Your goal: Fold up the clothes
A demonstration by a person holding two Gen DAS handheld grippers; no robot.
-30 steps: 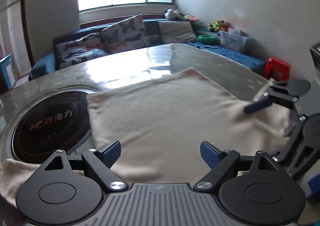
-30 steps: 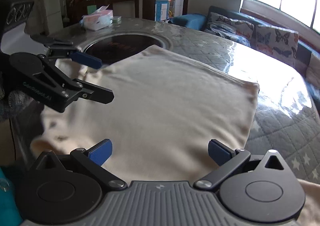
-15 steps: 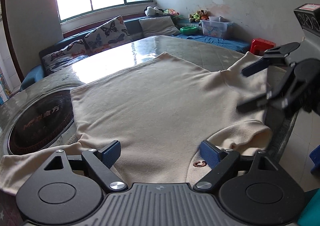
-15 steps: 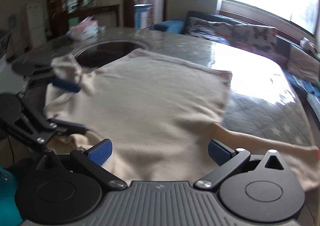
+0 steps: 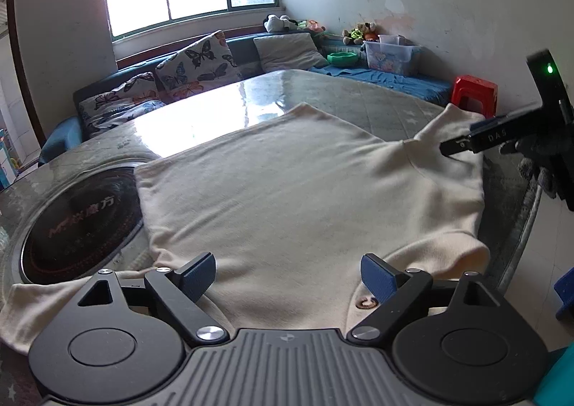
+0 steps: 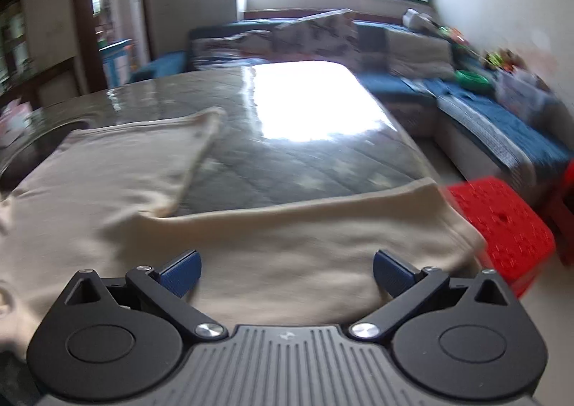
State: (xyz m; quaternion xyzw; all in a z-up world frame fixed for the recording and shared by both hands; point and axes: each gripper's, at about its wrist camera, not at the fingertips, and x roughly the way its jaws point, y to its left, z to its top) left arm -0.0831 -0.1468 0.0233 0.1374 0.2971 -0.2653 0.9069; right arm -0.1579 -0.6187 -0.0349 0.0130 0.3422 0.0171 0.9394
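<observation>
A cream long-sleeved top (image 5: 287,183) lies spread flat on the table, its collar (image 5: 366,302) at the near edge. My left gripper (image 5: 288,273) hovers open just above the collar end, holding nothing. The left sleeve (image 5: 36,302) trails off to the near left. In the left wrist view my right gripper (image 5: 462,144) shows side-on over the right shoulder and sleeve. The blurred right wrist view has my right gripper (image 6: 285,271) open above the right sleeve (image 6: 305,226), which runs to the table's right edge; the top's body (image 6: 107,169) lies to the left.
A round black cooktop (image 5: 79,223) is set into the glossy table (image 5: 222,115), left of the top. A red plastic stool (image 6: 502,223) stands just off the right edge. A blue sofa with butterfly cushions (image 5: 201,61) lines the far wall under the window.
My right gripper has swung to the right, from facing the top's body to facing the right sleeve and red stool, and its view is blurred. My left gripper has barely shifted.
</observation>
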